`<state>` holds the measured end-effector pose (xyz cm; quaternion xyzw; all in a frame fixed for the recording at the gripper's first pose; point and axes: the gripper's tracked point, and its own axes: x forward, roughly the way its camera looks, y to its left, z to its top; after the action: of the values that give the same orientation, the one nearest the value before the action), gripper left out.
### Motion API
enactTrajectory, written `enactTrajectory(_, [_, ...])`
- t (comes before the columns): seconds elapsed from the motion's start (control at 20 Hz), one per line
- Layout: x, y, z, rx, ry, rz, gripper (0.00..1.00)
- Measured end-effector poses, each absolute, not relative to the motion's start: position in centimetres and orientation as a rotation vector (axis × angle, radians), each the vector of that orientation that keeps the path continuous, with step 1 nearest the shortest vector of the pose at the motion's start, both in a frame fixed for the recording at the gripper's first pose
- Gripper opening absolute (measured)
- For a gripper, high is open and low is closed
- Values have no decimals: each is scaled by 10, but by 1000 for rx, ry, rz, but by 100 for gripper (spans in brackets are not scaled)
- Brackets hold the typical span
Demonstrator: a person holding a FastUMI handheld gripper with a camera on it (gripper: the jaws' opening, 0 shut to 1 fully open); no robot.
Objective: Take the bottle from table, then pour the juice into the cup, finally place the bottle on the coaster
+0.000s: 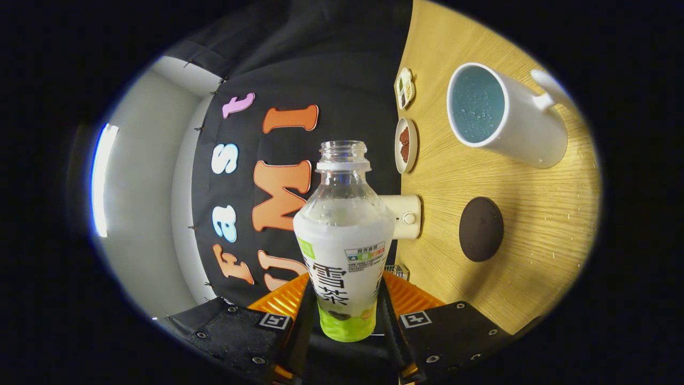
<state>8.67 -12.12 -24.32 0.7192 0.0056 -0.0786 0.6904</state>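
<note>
My gripper (344,315) is shut on a clear plastic bottle (343,235), both fingers pressing its lower body. The bottle has a white and green label and no cap, and its open neck points straight ahead of the fingers. The whole view is rolled sideways, so the wooden table (534,267) stands like a wall to the right of the bottle. On it, beyond the bottle's neck, sits a white mug (505,117) with a blue inside and a handle, its mouth facing me. A dark round coaster (481,229) lies nearer, beside the bottle's shoulder.
Two small dishes (406,144) with dark bits stand along the table's far edge by the black cloth wall. A cream box with a knob (403,216) sits just behind the bottle. An orange ribbed thing (411,294) lies behind the fingers.
</note>
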Motion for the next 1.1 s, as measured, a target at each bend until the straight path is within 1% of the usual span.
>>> enactTrajectory(0.5, [84,-147,-241,1838,-54,-251,60])
enactTrajectory(0.75, [81,-156,-232,1909,-84,-251,60])
enactTrajectory(1.1, [84,-154,-231,1933,-76,-241,60])
